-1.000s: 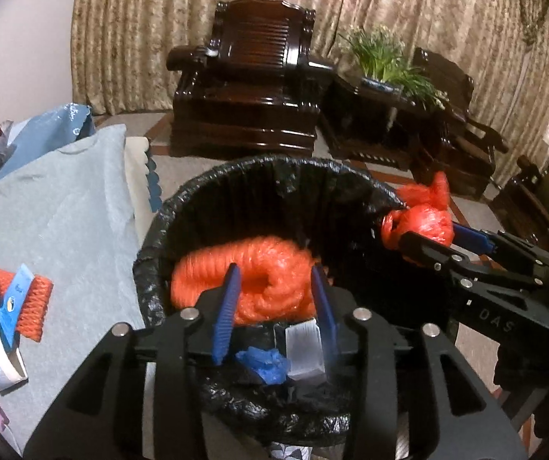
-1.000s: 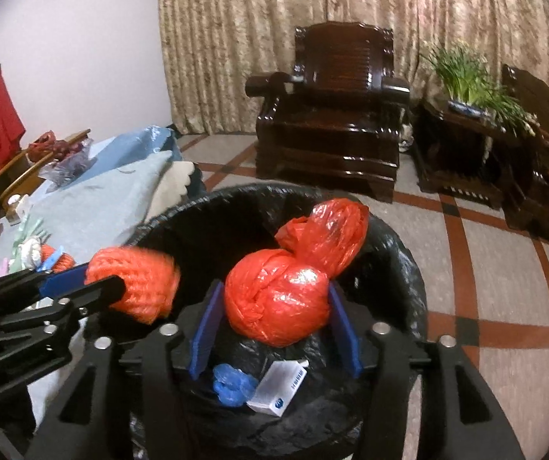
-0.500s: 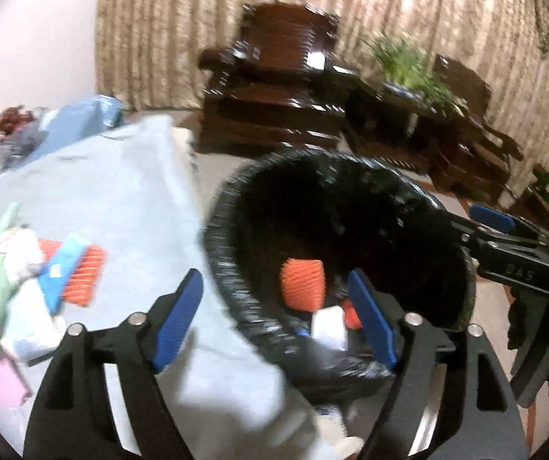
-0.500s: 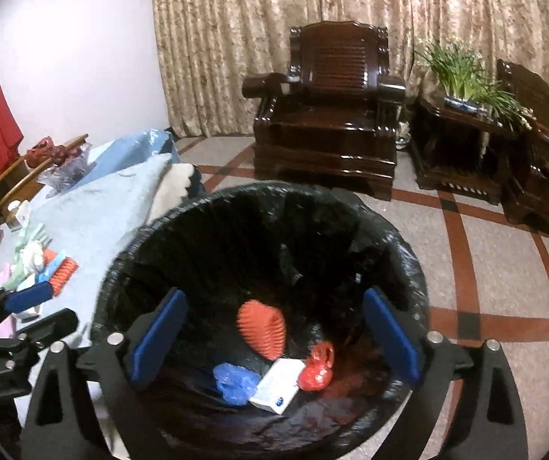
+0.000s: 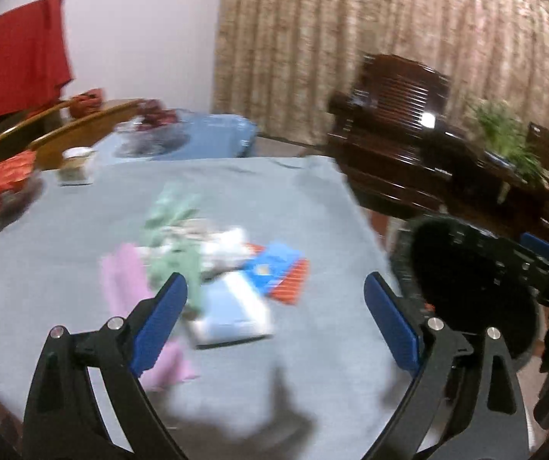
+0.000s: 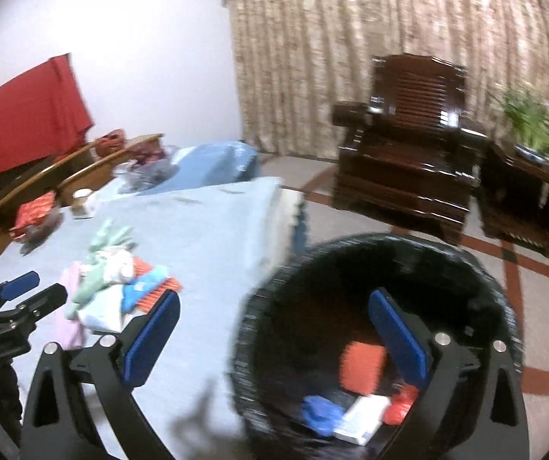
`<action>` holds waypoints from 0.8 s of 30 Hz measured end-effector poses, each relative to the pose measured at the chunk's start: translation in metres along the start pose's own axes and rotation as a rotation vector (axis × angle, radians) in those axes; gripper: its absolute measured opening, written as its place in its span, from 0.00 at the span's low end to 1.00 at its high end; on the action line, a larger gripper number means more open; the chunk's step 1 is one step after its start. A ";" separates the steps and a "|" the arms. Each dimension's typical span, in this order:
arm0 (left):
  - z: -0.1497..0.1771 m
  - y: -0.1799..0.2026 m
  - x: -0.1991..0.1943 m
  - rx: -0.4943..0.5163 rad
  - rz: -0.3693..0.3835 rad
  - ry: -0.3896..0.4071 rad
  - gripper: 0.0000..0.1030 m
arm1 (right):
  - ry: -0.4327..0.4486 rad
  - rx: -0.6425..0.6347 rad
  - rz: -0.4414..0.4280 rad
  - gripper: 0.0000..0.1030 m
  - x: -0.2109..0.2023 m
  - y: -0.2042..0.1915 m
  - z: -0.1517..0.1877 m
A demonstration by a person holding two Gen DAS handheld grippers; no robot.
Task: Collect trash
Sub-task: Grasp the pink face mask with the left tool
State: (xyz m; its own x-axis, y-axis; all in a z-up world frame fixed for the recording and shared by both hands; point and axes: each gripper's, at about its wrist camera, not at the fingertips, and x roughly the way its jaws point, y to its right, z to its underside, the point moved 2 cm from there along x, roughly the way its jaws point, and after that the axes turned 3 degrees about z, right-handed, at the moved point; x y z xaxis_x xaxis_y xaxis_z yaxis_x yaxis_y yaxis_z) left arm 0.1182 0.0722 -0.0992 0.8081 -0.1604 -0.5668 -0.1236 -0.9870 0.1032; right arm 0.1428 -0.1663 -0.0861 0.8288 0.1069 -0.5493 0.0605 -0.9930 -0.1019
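Note:
A black-lined trash bin (image 6: pixel 389 243) stands on the floor by the table; in it lie an orange foam net (image 6: pixel 362 364), a red bag (image 6: pixel 401 402), a blue crumple (image 6: pixel 320 410) and a white box (image 6: pixel 362 418). My right gripper (image 6: pixel 274 299) spans the bin's left rim, jaws opening, nothing between them. My left gripper (image 5: pixel 274 295) hovers over the table, jaws opening and empty. Below it a trash pile is blurred: a white-blue packet (image 5: pixel 232 310), an orange net with a blue label (image 5: pixel 282 276), a pink wrapper (image 5: pixel 124 283) and green wrappers (image 5: pixel 174 230). The bin (image 5: pixel 466 268) shows at right.
A grey-blue cloth (image 5: pixel 63 268) covers the table. At its far end are a cup (image 5: pixel 76 165), a red packet (image 5: pixel 5 180) and a blue bag (image 5: pixel 205 134). Wooden chairs (image 5: pixel 82 126) stand behind, and a dark armchair (image 6: pixel 408 153) and a plant (image 6: pixel 535 126) beyond the bin.
Both grippers opened; the orange net and the red bag dropped into the bin. Both views then swung left, the left gripper from over the bin to over the table.

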 end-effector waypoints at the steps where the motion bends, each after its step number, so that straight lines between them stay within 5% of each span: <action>1: 0.000 -0.012 -0.003 -0.009 -0.027 0.003 0.88 | 0.002 -0.010 -0.014 0.94 0.002 -0.008 0.000; 10: 0.025 -0.081 0.000 -0.072 -0.185 -0.039 0.88 | -0.004 -0.083 -0.132 0.94 0.039 -0.085 0.008; 24: 0.070 -0.106 0.052 -0.120 -0.217 -0.174 0.88 | -0.082 -0.114 -0.147 0.94 0.085 -0.117 0.039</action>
State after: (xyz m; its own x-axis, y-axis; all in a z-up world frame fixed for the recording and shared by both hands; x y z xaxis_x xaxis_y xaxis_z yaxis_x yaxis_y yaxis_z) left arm 0.1329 0.1676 -0.1967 0.6957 0.0436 -0.7170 0.1185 -0.9915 0.0547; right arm 0.1843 -0.0394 -0.1532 0.7586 0.2506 -0.6014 0.2444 -0.9651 -0.0939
